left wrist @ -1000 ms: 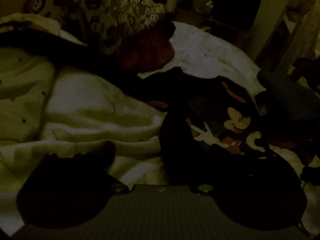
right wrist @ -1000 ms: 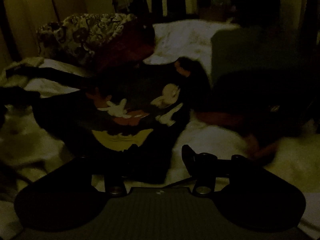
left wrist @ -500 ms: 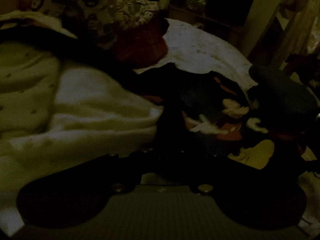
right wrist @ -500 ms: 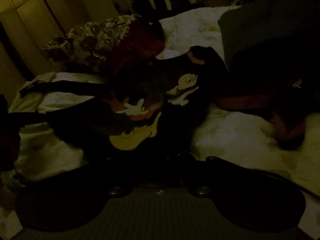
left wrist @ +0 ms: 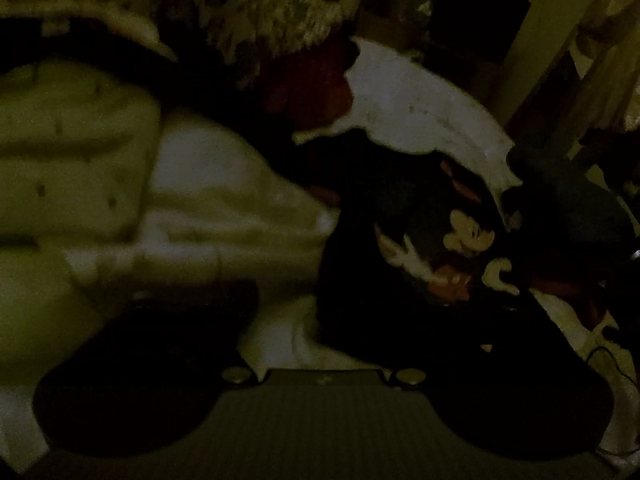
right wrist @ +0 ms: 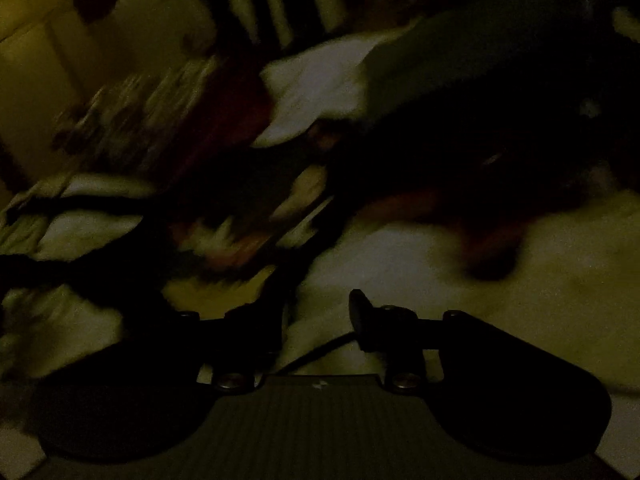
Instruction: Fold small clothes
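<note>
Dim, grainy lighting throughout; the right wrist view is also motion-blurred, so edges there are unreliable.

Left wrist view, left to right: pale cream dotted garment (left wrist: 68,152), crumpled on the white bed sheet (left wrist: 420,112); patterned light fabric heap (left wrist: 280,20) and dark red cloth (left wrist: 312,84) at the back, both indistinct; black child's T-shirt with a cartoon mouse print (left wrist: 440,248), lying rumpled right of centre. The left gripper (left wrist: 320,320) shows only as 2 dark shapes low in frame. Its left finger stands clear over pale fabric; its right finger merges with the shirt's black hem, so contact cannot be told. The fingers stand well apart, with sheet visible between them.

Right wrist view, left to right: the T-shirt (right wrist: 224,240), its yellow print patch just beside the left finger (right wrist: 248,328) of the right gripper (right wrist: 320,320). The 2 fingers are parted, pale sheet between them, nothing held. A dark bulk (right wrist: 500,140) at upper right is unidentifiable.
</note>
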Demonstrator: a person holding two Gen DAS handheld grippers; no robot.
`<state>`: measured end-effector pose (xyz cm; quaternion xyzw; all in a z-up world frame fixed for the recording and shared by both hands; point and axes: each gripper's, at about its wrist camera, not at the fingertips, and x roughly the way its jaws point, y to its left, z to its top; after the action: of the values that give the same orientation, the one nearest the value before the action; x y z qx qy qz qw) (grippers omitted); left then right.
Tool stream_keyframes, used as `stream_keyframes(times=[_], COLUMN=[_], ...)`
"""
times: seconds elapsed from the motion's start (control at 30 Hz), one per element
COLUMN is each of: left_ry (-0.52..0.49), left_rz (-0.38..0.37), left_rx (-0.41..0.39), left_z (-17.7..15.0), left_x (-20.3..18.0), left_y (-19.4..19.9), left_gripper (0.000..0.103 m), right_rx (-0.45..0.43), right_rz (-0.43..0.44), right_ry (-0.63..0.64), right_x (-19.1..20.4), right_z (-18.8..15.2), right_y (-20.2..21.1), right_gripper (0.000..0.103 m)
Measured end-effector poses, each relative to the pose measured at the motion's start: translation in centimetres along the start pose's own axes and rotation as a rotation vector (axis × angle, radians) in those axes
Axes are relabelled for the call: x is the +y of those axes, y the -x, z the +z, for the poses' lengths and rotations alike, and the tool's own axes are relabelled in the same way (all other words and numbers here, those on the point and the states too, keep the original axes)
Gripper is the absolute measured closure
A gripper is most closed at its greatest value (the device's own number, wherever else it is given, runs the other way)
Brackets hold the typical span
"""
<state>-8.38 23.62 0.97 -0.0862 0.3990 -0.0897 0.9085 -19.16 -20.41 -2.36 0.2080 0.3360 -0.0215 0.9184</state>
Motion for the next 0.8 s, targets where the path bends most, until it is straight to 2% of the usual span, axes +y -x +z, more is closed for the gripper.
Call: stream_keyframes(times=[0.07, 0.13, 0.23, 0.3, 0.43, 0.5, 0.53, 0.57, 0.67, 0.8], left_ry=[-0.061, -0.130, -0.210, -0.246, -0.270, -0.267, -0.266, -0.265, -0.257, -0.246], left_rz=[0.029, 0.040, -0.008, -0.028, -0.041, -0.038, -0.032, -0.033, -0.045, -0.079], left_rx=[-0.034, -0.041, -0.025, -0.023, -0.027, -0.022, -0.018, -0.013, 0.011, 0.026], left_z=[0.6, 1.0, 1.2, 1.2, 1.2, 1.3, 1.3, 1.2, 1.2, 1.3], left_x=[-1.4, -3.3, -6.0, -7.4, -8.6, -8.5, -8.5, -8.4, -8.3, -9.0], left_y=[0.2, 0.0, -0.6, -0.6, -0.5, -0.6, -0.7, -0.8, -1.7, -3.2], left_gripper=[0.015, 0.014, 0.013, 0.013, 0.010, 0.009, 0.009, 0.009, 0.009, 0.009], right_rx=[-0.071, -0.104, -0.136, -0.143, -0.097, -0.088, -0.113, -0.141, -0.272, -0.392], right_rz=[-0.076, -0.143, -0.211, -0.216, -0.199, -0.113, -0.067, -0.069, -0.162, -0.192], right_ry=[-0.022, -0.051, -0.087, -0.115, -0.141, -0.193, -0.216, -0.230, -0.209, -0.282], right_x=[-1.5, -3.3, -5.9, -7.3, -9.3, -10.3, -10.4, -10.4, -10.3, -12.2], right_z=[0.7, 1.6, 2.9, 3.5, 4.1, 3.9, 3.9, 3.9, 4.0, 4.0], right_y=[1.0, 1.1, 0.2, -0.8, -4.2, -5.1, -4.8, -4.1, -0.5, 5.1], right_gripper=[0.035, 0.033, 0.033, 0.033, 0.035, 0.073, 0.097, 0.097, 0.097, 0.098])
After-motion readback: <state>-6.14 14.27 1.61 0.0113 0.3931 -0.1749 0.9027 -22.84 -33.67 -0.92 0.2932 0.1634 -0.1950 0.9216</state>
